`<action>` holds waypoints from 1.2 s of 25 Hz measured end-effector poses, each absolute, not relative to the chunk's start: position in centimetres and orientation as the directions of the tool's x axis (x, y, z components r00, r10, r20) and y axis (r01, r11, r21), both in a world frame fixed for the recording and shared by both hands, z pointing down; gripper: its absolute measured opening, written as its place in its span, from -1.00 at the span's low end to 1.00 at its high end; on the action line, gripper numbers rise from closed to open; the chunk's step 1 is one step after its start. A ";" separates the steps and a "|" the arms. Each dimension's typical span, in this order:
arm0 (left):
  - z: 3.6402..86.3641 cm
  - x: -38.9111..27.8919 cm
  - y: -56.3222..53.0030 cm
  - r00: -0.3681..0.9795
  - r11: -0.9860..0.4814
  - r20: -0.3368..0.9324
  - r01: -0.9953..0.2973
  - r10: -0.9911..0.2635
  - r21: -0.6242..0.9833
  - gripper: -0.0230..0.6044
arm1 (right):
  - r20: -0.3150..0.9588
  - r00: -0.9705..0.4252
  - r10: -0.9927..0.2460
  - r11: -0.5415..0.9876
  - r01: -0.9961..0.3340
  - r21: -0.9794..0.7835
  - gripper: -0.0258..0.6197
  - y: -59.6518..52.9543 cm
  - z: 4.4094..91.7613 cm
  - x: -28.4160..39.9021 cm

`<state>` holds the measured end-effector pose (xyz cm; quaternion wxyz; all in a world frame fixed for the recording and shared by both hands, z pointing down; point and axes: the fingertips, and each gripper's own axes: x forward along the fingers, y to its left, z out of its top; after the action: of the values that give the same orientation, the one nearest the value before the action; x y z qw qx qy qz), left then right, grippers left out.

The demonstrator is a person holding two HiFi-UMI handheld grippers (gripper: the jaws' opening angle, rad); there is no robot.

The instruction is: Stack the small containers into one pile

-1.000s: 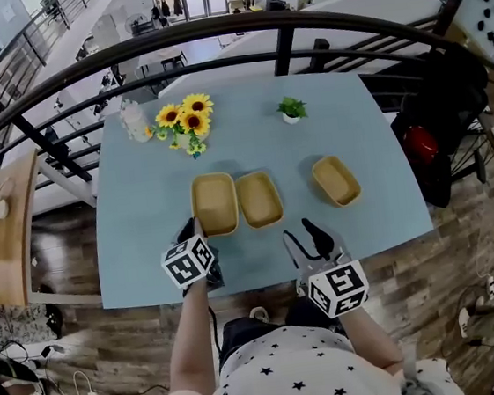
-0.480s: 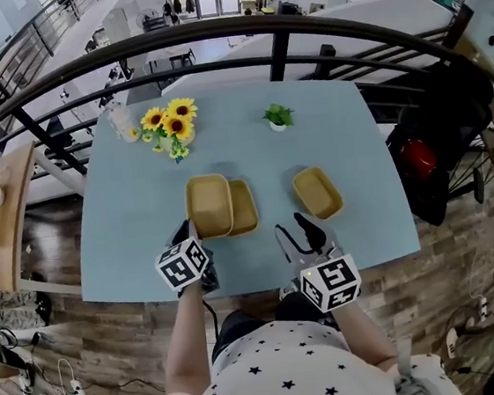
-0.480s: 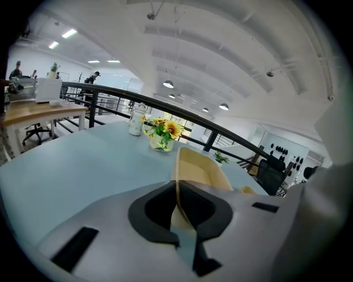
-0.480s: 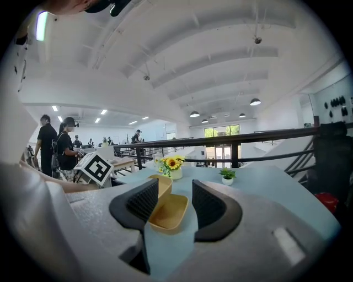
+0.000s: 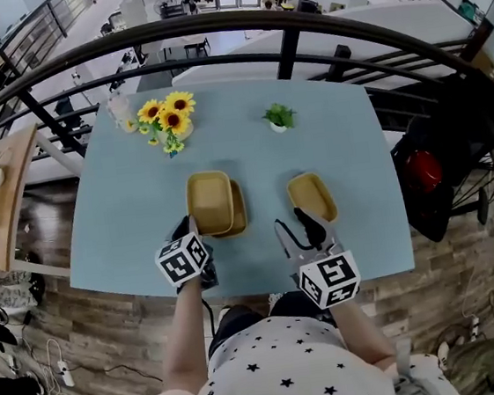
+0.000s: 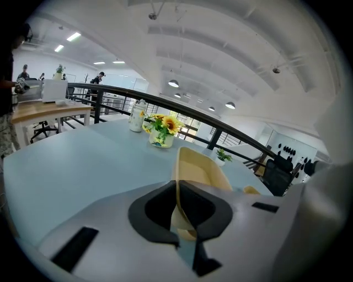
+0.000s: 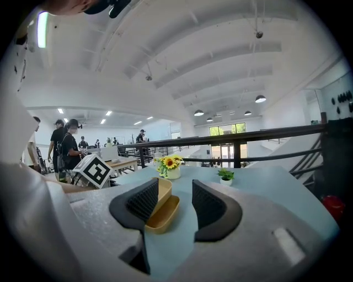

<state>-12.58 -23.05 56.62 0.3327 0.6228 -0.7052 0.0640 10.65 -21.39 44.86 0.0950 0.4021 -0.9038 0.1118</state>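
Yellow held container (image 5: 209,201) runs lengthwise away from the left gripper (image 5: 191,231) and overlaps the lower container (image 5: 239,211). The third container (image 5: 311,195) lies just ahead of the right gripper (image 5: 295,226), with bare desk (image 5: 126,224) on either side. Left gripper view: jaws clenched on its near rim, its base hidden. Right gripper view: jaws released and empty, the pair just beyond the left-hand jaw.

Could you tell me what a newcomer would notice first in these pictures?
The left gripper clamps the rim of a yellow container, overlapping a second container at the middle of the blue table. A third container lies apart to the right, just ahead of the open right gripper. Sunflowers stand at the far left.
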 end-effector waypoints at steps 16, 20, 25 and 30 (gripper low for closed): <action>58.5 -9.5 -23.9 -0.051 0.272 0.597 -0.919 -0.801 0.286 -0.87 | 0.290 -0.683 -0.670 0.673 -0.724 -0.151 -0.38 -24.7 46.7 13.8; 58.8 -9.2 -23.8 -0.062 0.285 0.604 -0.917 -0.795 0.280 -0.87 | 0.288 -0.693 -0.661 0.684 -0.714 -0.149 -0.38 -25.3 46.6 14.1; 59.2 -8.9 -23.4 -0.078 0.302 0.620 -0.916 -0.781 0.265 -0.87 | 0.287 -0.701 -0.653 0.693 -0.706 -0.148 -0.38 -26.1 46.5 14.4; 59.8 -8.8 -23.1 -0.092 0.320 0.630 -0.912 -0.771 0.257 -0.87 | 0.290 -0.712 -0.640 0.706 -0.694 -0.145 -0.38 -26.5 46.5 14.6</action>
<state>-8.81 -23.13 59.83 0.3516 0.5746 -0.7323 0.1002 14.55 -26.45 46.51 0.1098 0.3636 -0.9169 0.1225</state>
